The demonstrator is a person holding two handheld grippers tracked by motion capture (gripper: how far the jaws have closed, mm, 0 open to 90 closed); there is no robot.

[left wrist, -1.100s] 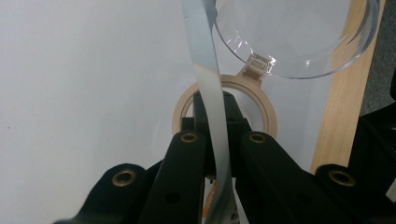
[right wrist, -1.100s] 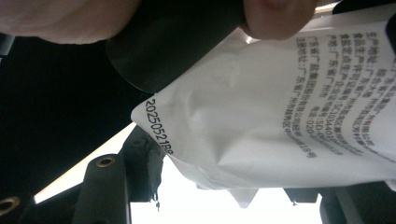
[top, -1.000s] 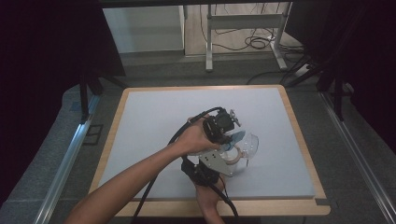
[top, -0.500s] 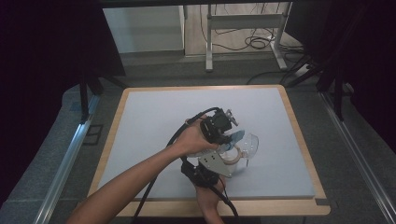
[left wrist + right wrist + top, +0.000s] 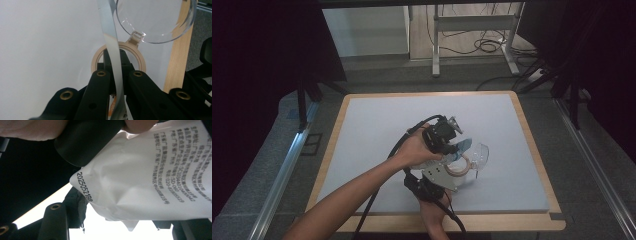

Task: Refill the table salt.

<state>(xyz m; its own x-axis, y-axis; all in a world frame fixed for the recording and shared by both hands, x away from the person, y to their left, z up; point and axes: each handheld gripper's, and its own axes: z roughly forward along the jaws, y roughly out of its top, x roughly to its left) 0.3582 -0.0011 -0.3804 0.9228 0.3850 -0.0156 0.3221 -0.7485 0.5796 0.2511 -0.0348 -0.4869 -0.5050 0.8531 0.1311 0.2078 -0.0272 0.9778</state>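
On the pale tabletop (image 5: 377, 135), framed in light wood, my two tools meet just right of centre. My left tool (image 5: 117, 75) has its jaws pressed together on the edge of a thin white bag (image 5: 110, 42), held on edge above a tan ring (image 5: 96, 58) joined to a clear round lid (image 5: 155, 20). My right tool (image 5: 77, 207) has jaws partly apart; the printed bag's corner lies at them, but I cannot tell whether they pinch it.
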